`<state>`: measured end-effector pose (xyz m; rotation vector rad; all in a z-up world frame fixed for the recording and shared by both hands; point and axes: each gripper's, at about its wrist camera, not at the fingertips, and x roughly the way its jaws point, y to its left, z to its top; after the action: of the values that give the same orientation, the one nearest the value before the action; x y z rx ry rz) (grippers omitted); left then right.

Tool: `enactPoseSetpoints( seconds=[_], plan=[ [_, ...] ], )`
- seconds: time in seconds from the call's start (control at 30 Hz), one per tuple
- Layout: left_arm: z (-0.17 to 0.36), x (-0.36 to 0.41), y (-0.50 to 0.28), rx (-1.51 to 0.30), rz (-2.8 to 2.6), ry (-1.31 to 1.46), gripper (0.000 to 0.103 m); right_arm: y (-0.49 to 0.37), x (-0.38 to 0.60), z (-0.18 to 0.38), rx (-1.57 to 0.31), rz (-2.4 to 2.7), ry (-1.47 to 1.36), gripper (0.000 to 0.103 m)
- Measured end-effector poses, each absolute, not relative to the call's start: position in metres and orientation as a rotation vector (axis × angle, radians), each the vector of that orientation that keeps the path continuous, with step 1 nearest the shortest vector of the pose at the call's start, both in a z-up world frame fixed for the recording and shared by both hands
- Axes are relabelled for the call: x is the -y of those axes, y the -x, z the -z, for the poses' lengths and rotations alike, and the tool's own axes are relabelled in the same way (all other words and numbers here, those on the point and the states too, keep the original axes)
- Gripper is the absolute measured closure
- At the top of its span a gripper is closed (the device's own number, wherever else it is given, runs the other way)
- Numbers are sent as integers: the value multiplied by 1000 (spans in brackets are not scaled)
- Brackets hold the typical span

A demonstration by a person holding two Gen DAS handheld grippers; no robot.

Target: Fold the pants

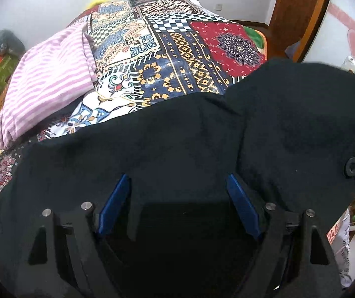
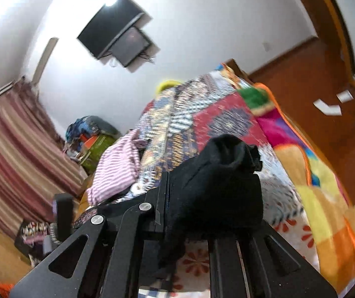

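Note:
The black pants [image 1: 152,146] lie spread across the near part of a bed with a patchwork cover [image 1: 172,57]. My left gripper [image 1: 177,188] is open just above the cloth, its blue-padded fingers [image 1: 116,198] wide apart with nothing between them. At the right of the left wrist view a raised fold of the pants [image 1: 301,124] hangs in the air. In the right wrist view my right gripper [image 2: 168,188] is shut on a bunched part of the pants [image 2: 217,173] and holds it lifted above the bed.
A pink striped garment [image 1: 45,84] lies on the bed's left side, also in the right wrist view [image 2: 120,166]. A bright multicoloured blanket [image 2: 321,198] covers the bed's right edge. A wooden floor [image 2: 314,79], a striped curtain [image 2: 16,154] and wall-mounted screens [image 2: 117,29] surround the bed.

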<state>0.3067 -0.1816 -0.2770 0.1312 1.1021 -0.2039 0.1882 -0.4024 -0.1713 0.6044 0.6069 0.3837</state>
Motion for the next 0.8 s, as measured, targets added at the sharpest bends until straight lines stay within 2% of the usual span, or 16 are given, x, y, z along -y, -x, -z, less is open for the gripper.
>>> enactPoseSetpoints(
  seconds=[0.33,0.37,0.43,0.47,0.6,0.8],
  plan=[
    [277,174,-305,-1100,236,-72,21,-196,338,122,-568,-543,-423,95],
    [275,171,-304,-1101,241,-54,22,-197,329,117,-566,-556,-399,95],
    [267,159,-298,-1099,259,13,32,-198,315,112,-562,-577,-363,95],
    [259,149,-294,-1099,287,50,36,-199,306,110,-567,-594,-347,95],
    [222,84,-269,-1033,257,148,36,-202,272,110,-598,-648,-261,95],
    [192,-16,-227,-903,13,117,36,-199,194,126,-667,-730,-34,95]
  ],
)
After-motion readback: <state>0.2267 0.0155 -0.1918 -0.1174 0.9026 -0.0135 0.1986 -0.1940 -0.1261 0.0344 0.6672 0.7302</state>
